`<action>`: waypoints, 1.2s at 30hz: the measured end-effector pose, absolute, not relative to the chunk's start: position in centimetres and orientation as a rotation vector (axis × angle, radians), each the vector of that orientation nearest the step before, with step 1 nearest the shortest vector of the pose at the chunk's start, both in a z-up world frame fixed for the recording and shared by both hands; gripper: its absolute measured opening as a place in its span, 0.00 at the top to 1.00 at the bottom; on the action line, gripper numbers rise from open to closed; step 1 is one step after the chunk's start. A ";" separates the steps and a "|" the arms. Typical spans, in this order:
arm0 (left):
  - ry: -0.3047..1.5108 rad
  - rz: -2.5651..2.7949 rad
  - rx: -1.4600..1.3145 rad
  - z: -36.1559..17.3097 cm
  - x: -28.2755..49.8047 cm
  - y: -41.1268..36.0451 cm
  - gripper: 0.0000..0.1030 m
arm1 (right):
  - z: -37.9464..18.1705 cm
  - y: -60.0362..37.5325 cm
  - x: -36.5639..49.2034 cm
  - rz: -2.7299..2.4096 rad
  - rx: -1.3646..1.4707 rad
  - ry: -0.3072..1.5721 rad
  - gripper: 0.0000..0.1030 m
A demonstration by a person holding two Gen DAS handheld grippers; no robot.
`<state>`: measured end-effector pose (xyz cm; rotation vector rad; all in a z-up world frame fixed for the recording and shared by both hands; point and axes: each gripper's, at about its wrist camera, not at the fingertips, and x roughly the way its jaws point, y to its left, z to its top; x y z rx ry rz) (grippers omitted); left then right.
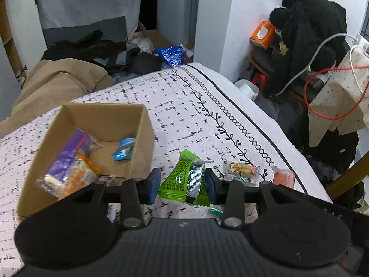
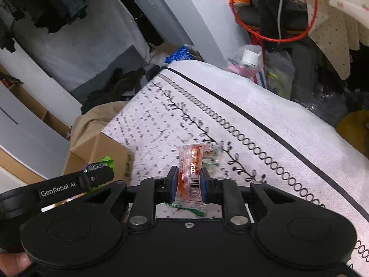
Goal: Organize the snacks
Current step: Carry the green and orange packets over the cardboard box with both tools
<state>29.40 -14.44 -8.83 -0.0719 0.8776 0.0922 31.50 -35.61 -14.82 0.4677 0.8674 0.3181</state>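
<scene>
With the left tongs (image 1: pixel 182 182) clamped on the green packet (image 1: pixel 178 177) and the right tongs (image 2: pixel 189 182) pinching the orange-red packet (image 2: pixel 191 173), either slick wrapper may slip before the cardboard box (image 1: pixel 138 124).

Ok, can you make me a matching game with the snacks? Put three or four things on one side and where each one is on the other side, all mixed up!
Things:
1. green packet
2. red and clear packet
3. blue packet
4. pink packet

Places:
A. inside the cardboard box
B. between the fingers of the right tool
C. lying on the patterned cloth, near its edge
D. between the fingers of the left tool

Pairs: 1-D, 2-B, 3-A, 4-C
</scene>
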 end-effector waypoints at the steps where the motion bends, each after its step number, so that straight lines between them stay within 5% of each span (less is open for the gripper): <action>1: 0.872 0.096 -0.073 -8.5 29.1 -14.2 0.61 | -14.6 -35.5 31.4 0.326 0.467 0.861 0.81; 36: 0.789 0.218 -0.186 -3.7 25.9 -2.4 0.60 | -9.3 -26.8 29.1 0.470 0.373 0.795 0.81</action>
